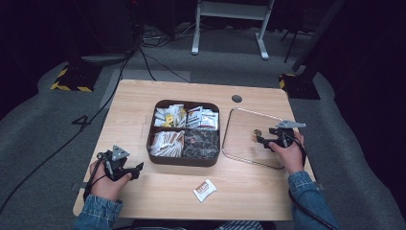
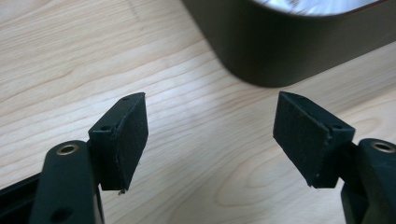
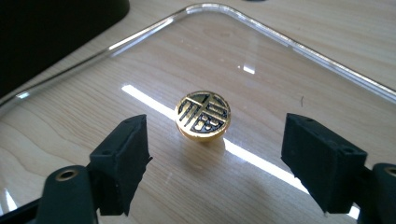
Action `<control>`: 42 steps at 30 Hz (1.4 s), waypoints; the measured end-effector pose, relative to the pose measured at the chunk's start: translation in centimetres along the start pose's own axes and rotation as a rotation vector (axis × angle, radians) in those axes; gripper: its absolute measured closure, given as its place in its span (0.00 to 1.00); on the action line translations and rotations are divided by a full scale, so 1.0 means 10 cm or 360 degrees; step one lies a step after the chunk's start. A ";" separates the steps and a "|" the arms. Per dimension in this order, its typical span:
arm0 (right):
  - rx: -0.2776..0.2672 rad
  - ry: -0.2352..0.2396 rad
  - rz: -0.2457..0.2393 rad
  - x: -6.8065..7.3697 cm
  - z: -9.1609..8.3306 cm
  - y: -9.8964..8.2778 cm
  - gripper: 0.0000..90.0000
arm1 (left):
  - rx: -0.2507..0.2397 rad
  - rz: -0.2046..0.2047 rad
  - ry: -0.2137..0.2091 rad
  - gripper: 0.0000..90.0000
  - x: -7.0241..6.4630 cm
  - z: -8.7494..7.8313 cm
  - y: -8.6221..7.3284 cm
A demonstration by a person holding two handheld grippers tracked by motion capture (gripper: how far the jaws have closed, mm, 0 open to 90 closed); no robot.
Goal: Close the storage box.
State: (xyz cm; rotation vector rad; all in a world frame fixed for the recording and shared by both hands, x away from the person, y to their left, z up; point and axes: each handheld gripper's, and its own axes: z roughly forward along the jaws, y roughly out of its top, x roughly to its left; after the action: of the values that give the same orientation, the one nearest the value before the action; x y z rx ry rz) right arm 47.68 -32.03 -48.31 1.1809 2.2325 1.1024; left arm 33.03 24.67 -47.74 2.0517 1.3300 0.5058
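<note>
Gold round knob (image 3: 202,115), black-patterned top, sits centred on one clear glass lid (image 3: 280,42) with rounded corners. Right gripper (image 3: 215,168) jaws apart, knob just beyond them. Left gripper (image 2: 210,140) jaws apart over bare wood table (image 2: 56,60), near dark four-compartment tray (image 2: 280,51).

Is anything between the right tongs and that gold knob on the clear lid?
Nothing visible. The right tongs stand open just short of the round gold knob with black lattice pattern, which sits on the clear glass lid lying flat on the wooden table. Only bare glass lies between.
</note>
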 end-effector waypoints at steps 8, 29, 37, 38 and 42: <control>0.0065 0.0007 -0.0037 0.03 0.16 0.00 0.39 | 0.0039 -0.0001 0.0016 0.30 0.05 0.10 -0.03; 0.0024 0.0013 -0.0076 0.05 0.29 0.02 0.65 | -0.0017 -0.0014 -0.0012 0.24 0.07 0.26 -0.11; 0.0022 0.0008 -0.0082 0.06 0.29 0.02 0.65 | -0.0021 -0.0015 -0.0008 0.23 0.07 0.27 -0.11; 0.0020 0.0005 -0.0082 0.06 0.29 0.01 0.65 | -0.0021 -0.0015 -0.0007 0.23 0.07 0.27 -0.11; 0.0026 0.0006 -0.0051 0.04 0.27 0.01 0.65 | -0.0021 -0.0016 -0.0007 0.22 0.07 0.27 -0.11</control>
State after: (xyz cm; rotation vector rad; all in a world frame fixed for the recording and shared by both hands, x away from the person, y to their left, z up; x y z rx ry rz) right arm 49.26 -30.41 -49.87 1.1465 2.2596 1.0763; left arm 34.30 24.77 -50.48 2.0334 1.3301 0.5041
